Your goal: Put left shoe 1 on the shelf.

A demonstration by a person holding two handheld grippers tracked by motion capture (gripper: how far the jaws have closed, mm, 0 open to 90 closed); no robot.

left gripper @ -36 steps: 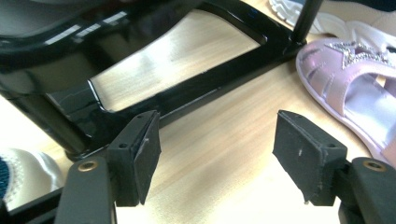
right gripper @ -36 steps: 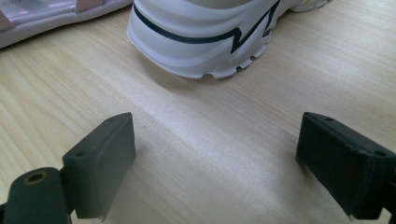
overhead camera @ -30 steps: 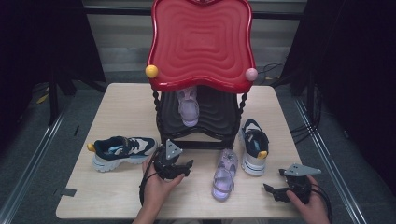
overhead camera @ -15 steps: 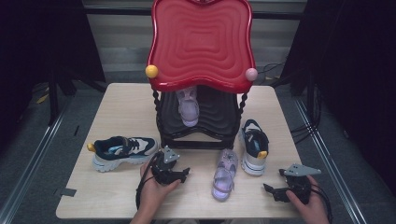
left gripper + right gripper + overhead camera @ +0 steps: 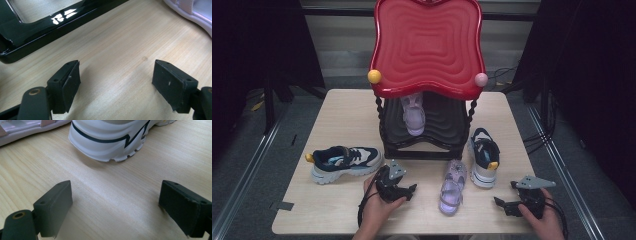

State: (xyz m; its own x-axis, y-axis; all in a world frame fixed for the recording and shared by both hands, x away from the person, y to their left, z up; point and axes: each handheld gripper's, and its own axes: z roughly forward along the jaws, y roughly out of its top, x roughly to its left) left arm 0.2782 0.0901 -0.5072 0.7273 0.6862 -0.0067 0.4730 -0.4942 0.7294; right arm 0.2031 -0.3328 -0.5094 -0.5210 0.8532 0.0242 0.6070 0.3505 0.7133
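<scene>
My left gripper (image 5: 410, 190) (image 5: 116, 72) rests low over the table in front of the black base (image 5: 37, 22) of the rack. Its jaws have just been opening and hold nothing. A purple sandal (image 5: 452, 187) (image 5: 195, 10) lies just to its right. My right gripper (image 5: 500, 204) (image 5: 116, 195) stands open and bare near the front right corner. It points at the heel of a white and navy sneaker (image 5: 484, 157) (image 5: 112, 137), with the sandal (image 5: 25, 130) beside that.
A red-topped rack (image 5: 427, 45) stands mid-table, with a second purple sandal (image 5: 413, 114) on its black shelf. Another navy and white sneaker (image 5: 344, 162) lies at the left. The wooden table (image 5: 337, 115) ends close behind both hands.
My left gripper has sunk toward the tabletop and come a little nearer the front edge. The right gripper and the shoes have stayed where they were.
</scene>
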